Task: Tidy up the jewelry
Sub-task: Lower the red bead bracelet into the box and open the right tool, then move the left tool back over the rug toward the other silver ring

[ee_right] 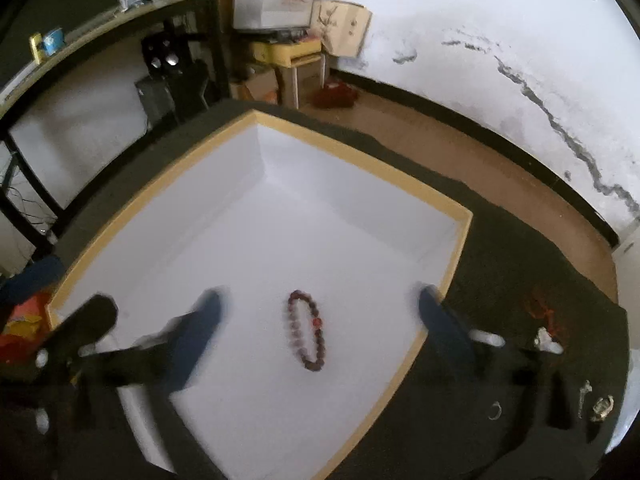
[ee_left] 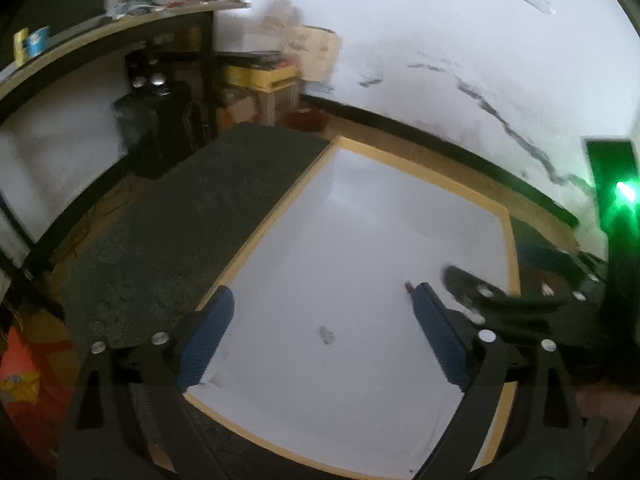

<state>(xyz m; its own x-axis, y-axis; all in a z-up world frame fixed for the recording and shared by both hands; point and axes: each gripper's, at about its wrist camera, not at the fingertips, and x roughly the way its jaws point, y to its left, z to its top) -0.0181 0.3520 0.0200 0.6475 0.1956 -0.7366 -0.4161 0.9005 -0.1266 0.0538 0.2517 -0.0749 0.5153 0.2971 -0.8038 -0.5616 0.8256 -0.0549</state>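
Observation:
A shallow white box with a tan rim (ee_left: 404, 166) (ee_right: 360, 160) lies on a dark cloth. In the right wrist view a dark red bead bracelet (ee_right: 306, 330) lies flat on the box floor, between the fingers of my open, empty right gripper (ee_right: 320, 308), which hovers above it. In the left wrist view my left gripper (ee_left: 324, 300) is open and empty over the box's near left part; a small grey piece (ee_left: 326, 335) lies on the floor between its fingers. A red bit of the bracelet (ee_left: 408, 287) peeks past the right finger. The right gripper shows blurred at the right (ee_left: 472, 292).
Small silver jewelry pieces (ee_right: 602, 406), a ring (ee_right: 495, 411) and a reddish item (ee_right: 540, 310) lie on the dark cloth (ee_right: 520, 248) right of the box. A desk (ee_left: 100, 28), a black bin (ee_left: 152, 128) and boxes (ee_right: 292, 56) stand beyond, by the white wall.

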